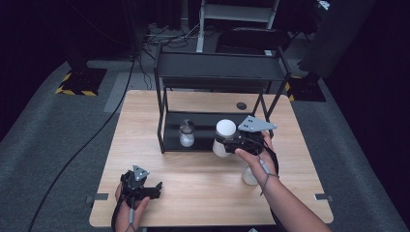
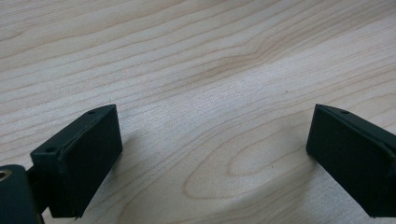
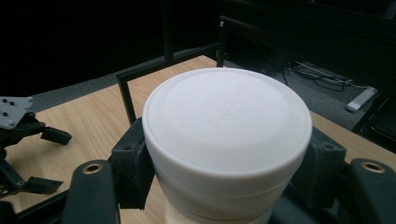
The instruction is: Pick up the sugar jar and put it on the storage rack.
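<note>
Wooden table point(image 1: 203, 193) takes up most of the high view, pale grain, dark floor around it. On its far half stands the black two-tier rack point(image 1: 220, 72), at about 12 o'clock from table centre; its lower shelf sits right on the tabletop.

Your right gripper point(image 1: 229, 145) is at roughly 1 o'clock from table centre, just in front of the rack's lower shelf, grey plate on top. Its jaws are clamped on the white-lidded jar point(image 1: 224, 137): in the right gripper view point(image 3: 227, 196) one black jaw presses each side of the jar point(image 3: 227, 140) just under the lid, lid facing the camera. Jar is held upright, near the shelf's front edge; can't tell if its base touches the table.

Your left gripper point(image 1: 151, 189) rests low at 7 o'clock, near the table's front edge, well apart from the jar. Jaws stand wide apart with nothing between them; the left gripper view point(image 2: 212, 154) has bare wood grain in the gap.

Small glass jar point(image 1: 186, 134) with white contents sits on the lower shelf at 11 o'clock from the held jar, apart from it. Another pale container point(image 1: 249, 176) stands on the table at 5 o'clock from the held jar, partly hidden by your right hand. Small dark disc point(image 1: 241, 106) on the table behind the rack, 12 o'clock.
</note>
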A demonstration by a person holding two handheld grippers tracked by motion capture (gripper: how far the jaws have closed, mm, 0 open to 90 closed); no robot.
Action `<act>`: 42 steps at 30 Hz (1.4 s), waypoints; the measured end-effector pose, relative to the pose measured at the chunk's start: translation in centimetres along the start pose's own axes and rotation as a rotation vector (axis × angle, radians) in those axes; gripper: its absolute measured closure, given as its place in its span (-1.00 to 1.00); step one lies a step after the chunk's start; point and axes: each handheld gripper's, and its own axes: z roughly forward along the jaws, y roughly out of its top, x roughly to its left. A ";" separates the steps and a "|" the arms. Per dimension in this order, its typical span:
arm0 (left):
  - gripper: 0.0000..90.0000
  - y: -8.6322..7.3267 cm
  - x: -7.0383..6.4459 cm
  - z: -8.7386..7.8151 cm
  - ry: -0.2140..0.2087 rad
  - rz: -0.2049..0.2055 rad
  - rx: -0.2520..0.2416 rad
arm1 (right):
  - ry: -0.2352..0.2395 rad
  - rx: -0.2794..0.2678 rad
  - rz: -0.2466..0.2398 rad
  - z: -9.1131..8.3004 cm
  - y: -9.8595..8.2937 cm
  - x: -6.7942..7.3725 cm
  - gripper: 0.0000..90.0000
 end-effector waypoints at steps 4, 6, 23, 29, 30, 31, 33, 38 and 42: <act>-0.94 0.0 0.0 0.0 0.000 0.000 0.000 | -0.012 0.007 -0.011 0.9 0.1 -0.3 -0.26; -0.94 0.0 0.0 0.0 0.000 0.000 0.000 | -0.018 0.011 -0.013 1.4 0.1 -0.5 -0.26; -0.94 0.0 0.0 0.0 0.000 -0.001 -0.001 | -0.039 0.066 0.036 6.0 -1.0 -1.9 -0.26; -0.94 0.0 0.0 0.0 0.000 -0.001 -0.001 | -0.048 0.079 0.054 7.5 -1.3 -2.0 -0.26; -0.94 0.0 0.0 0.0 0.000 -0.001 -0.001 | -0.049 0.081 0.055 7.8 -1.4 -2.0 -0.26; -0.94 0.0 0.0 0.0 0.000 -0.002 -0.001 | -0.051 0.086 0.058 8.0 -1.4 -2.0 -0.26; -0.94 0.0 0.0 0.0 0.000 -0.002 -0.002 | -0.055 0.093 0.057 8.4 -1.5 -2.0 -0.26; -0.94 0.0 0.0 0.0 0.000 -0.003 -0.002 | -0.067 0.113 0.060 9.4 -1.6 -1.9 -0.26; -0.94 0.0 0.0 0.0 0.000 -0.003 -0.002 | -0.069 0.117 0.072 9.7 -1.7 -2.1 -0.26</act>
